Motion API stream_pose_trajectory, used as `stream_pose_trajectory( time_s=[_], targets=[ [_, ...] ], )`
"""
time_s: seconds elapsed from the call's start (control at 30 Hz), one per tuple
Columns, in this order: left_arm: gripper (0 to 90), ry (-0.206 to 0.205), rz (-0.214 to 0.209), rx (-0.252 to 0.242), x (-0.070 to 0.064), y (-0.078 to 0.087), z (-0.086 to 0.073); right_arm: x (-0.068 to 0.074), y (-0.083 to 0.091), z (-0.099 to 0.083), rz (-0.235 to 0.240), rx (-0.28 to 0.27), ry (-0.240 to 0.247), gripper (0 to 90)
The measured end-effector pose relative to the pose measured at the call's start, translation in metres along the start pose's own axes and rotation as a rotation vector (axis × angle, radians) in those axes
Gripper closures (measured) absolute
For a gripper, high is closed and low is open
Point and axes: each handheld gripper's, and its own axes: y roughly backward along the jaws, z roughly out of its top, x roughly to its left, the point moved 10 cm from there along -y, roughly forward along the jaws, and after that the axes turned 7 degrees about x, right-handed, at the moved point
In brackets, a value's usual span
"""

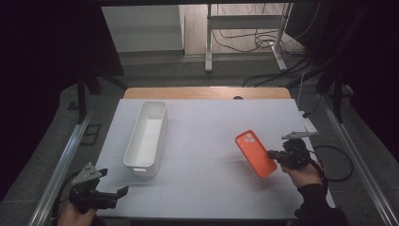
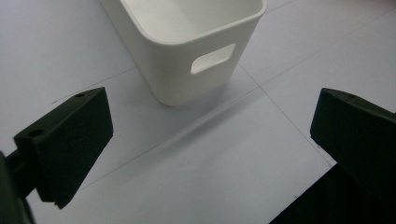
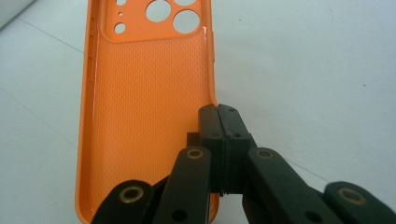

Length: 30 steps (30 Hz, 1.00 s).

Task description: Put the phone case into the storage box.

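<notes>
Pinching the side edge of the orange phone case [image 1: 255, 153], the right gripper [image 1: 274, 155] holds it above the desk [image 1: 207, 141]. The left gripper [image 1: 123, 191] waits near the white bin [image 1: 146, 137], jaws wide apart.

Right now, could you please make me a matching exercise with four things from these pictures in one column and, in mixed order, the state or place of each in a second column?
Things:
1. phone case
2. white bin
3. left claw
4. right claw

States or places:
A. open, holding nothing
B. stands empty on the left part of the table
C. orange, gripped at one long edge
D. closed on a thin edge

Pairs: 1-C, 2-B, 3-A, 4-D
</notes>
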Motion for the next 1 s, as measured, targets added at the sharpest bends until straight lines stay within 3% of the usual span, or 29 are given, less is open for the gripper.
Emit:
stream_pose_trajectory(
  time_s=[0.2,0.3,0.5,0.7,1.0],
  targets=[
    [0.0,0.022,-0.021,0.005,0.001,-0.001,0.001,0.006,0.001,0.003,0.005,-0.010,0.014,89.1],
    [0.0,0.040,-0.060,-0.029,-0.001,0.000,0.006,0.009,0.003,0.006,0.007,-0.023,0.016,89.1],
    [0.0,0.033,-0.093,-0.032,-0.006,-0.002,0.013,0.012,0.006,0.010,0.015,-0.041,0.020,89.1],
    [0.0,0.063,-0.167,-0.070,-0.013,0.000,0.028,0.015,0.008,0.013,0.016,-0.051,0.027,89.1],
    [0.0,0.060,-0.195,-0.093,-0.016,-0.002,0.044,0.019,0.010,0.017,0.023,-0.074,0.028,89.1]
  ],
)
